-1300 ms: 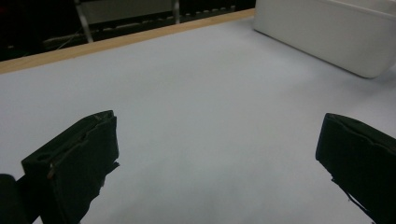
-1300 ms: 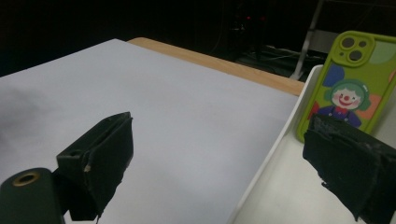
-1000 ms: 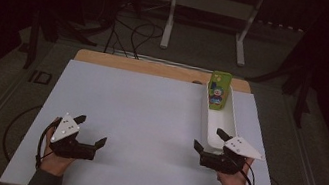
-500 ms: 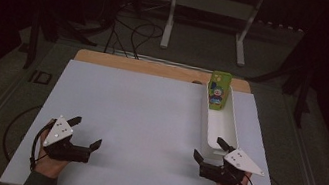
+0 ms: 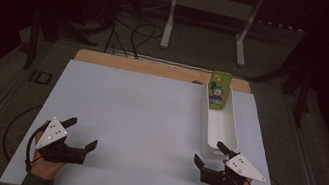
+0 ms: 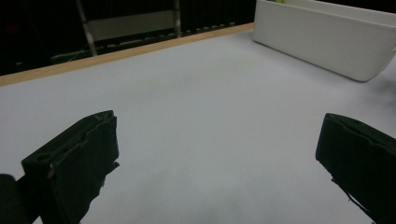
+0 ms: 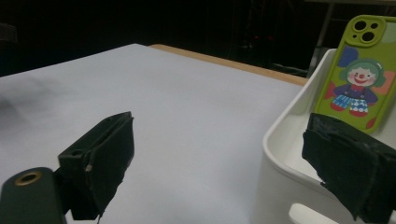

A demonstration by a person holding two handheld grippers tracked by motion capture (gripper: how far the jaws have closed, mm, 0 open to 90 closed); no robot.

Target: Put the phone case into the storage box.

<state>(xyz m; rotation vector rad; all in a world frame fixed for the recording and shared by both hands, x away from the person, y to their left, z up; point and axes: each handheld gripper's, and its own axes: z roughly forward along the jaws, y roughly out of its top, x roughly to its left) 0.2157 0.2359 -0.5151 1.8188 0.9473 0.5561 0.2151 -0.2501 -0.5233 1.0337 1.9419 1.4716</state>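
Both tools at near edge of white surface [image 5: 147, 120], jaws apart, empty: left tool [image 5: 74, 139], right tool [image 5: 209, 162]. Green cartoon-clown phone case [image 5: 218, 91] leans upright at far end of long white plastic tray [image 5: 221, 127]. Likely pre-reach; next, right tool must travel forward to case.

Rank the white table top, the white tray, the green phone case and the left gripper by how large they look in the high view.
1. White table top, by far the largest.
2. White tray.
3. Left gripper, its fingers spread wide; it sits nearer the camera, so its place below the tray is unsure.
4. Green phone case, the smallest.
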